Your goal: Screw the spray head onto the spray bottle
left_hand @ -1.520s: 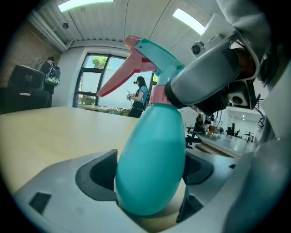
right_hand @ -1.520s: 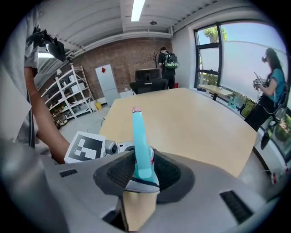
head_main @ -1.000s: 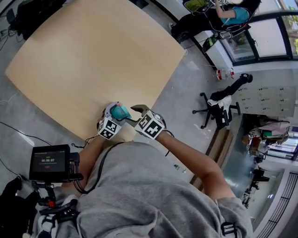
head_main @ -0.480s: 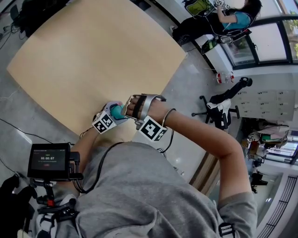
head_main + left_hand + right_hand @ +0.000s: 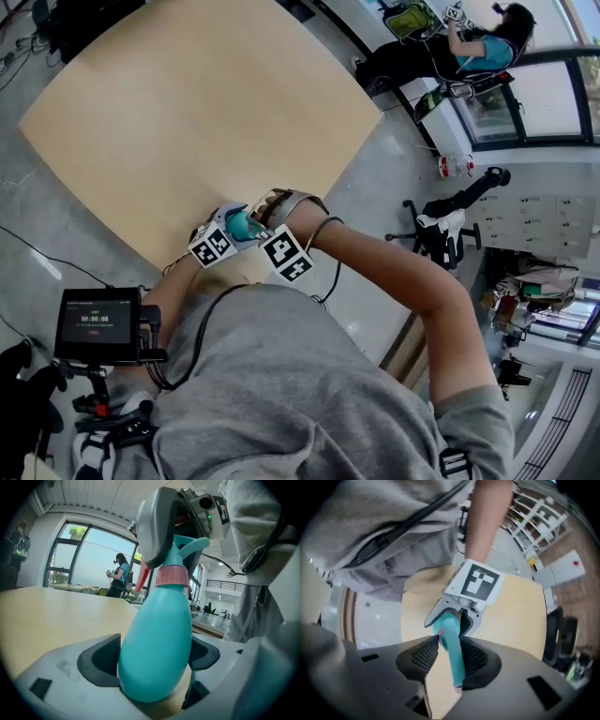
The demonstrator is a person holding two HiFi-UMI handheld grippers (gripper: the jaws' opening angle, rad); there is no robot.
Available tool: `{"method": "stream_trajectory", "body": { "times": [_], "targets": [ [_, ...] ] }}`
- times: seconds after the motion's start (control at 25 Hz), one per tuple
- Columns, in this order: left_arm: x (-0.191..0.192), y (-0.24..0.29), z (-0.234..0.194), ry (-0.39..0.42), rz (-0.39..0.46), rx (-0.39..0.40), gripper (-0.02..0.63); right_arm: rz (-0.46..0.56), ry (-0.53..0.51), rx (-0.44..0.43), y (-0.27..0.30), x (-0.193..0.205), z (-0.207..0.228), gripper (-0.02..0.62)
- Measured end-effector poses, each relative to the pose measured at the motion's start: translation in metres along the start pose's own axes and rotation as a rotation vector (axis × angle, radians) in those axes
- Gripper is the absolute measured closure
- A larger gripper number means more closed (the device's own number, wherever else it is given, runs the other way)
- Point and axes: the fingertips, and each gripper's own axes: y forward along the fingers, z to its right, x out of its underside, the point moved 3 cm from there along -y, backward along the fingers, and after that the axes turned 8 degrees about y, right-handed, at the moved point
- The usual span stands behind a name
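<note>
The pale wooden tabletop [image 5: 187,122] fills the upper part of the head view; the person's grey-shirted torso [image 5: 281,394] fills the lower part, with a small monitor [image 5: 97,325] to the left; both grippers meet over the tabletop's near edge, just in front of the person. The left gripper [image 5: 228,234] points roughly level, its fingers [image 5: 98,660] clamped on either side of the teal spray bottle [image 5: 157,648], whose body stands somewhat tilted between them. The right gripper [image 5: 270,214] comes down from above; its fingers [image 5: 422,656] have just been closing and now press on the teal spray head [image 5: 452,653], which lies between them. The spray head sits on top of the bottle's neck, a pink collar [image 5: 171,576] at the join.
</note>
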Motion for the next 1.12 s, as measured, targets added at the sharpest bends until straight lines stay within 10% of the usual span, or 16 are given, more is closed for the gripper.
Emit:
{"method": "stream_trajectory", "body": {
  "times": [0.12,0.28,0.48,0.72,1.12],
  "targets": [
    [0.001,-0.001,0.002,-0.009,0.009,-0.018,0.212,0.070,0.505,-0.074,0.003,0.003,0.002,0.466],
    [-0.004,-0.003,0.002,-0.028,0.036,-0.107,0.212,0.233,1.456,-0.180,0.010,0.013,-0.001,0.465],
    [-0.006,-0.004,0.002,-0.103,0.032,-0.297,0.212,0.372,1.861,0.061,0.007,0.017,-0.005,0.465],
    [-0.001,-0.004,0.003,-0.118,0.032,-0.293,0.212,0.417,1.824,0.076,0.009,0.011,-0.006,0.463],
    [-0.004,-0.006,0.005,0.001,0.002,0.035,0.212,0.476,0.978,-0.008,-0.073,0.006,-0.001,0.379]
  ]
}}
